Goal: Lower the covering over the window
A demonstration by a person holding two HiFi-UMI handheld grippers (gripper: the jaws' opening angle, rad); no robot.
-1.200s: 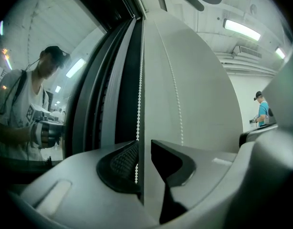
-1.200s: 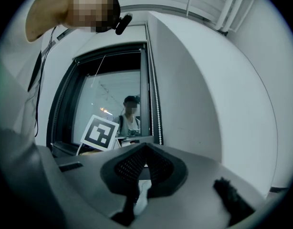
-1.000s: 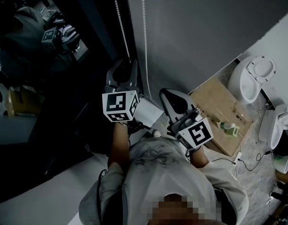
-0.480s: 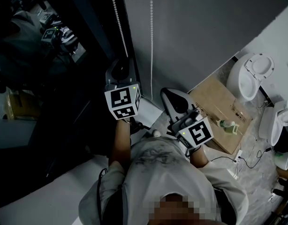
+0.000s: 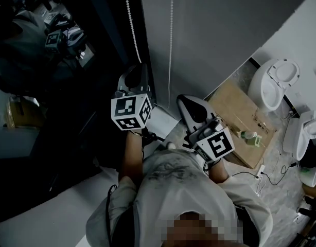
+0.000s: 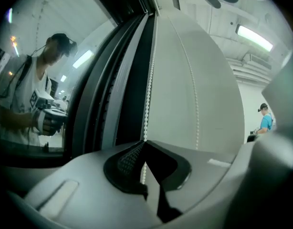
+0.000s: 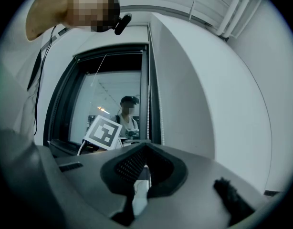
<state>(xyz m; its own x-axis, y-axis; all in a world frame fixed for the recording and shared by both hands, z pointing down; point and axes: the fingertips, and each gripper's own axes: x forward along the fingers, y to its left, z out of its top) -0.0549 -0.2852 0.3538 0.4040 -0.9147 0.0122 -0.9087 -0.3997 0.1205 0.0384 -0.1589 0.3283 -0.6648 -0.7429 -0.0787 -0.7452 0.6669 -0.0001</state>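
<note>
A white bead chain hangs in two strands beside the dark window (image 5: 45, 86). The left strand (image 5: 129, 19) runs down into my left gripper (image 5: 140, 68). In the left gripper view this chain (image 6: 149, 80) enters the jaw tips of the left gripper (image 6: 145, 144) and shows again below them; its jaws have just been closing and now pinch it. The right strand (image 5: 171, 35) hangs free against the grey wall. My right gripper (image 5: 182, 100) is lower right of the left, shut, with nothing seen between its pads (image 7: 146, 144). The covering itself is out of view.
The glass (image 7: 108, 99) reflects a person holding marker cubes. On the floor to the right lie a cardboard box (image 5: 240, 122), a small green bottle (image 5: 249, 138), white rounded housings (image 5: 275, 84) and cables. The grey wall (image 5: 225, 24) fills the upper right.
My left gripper's jaws were spread around the left strand and have now closed on it. Its marker cube has rolled slightly. The right gripper has stayed in place.
</note>
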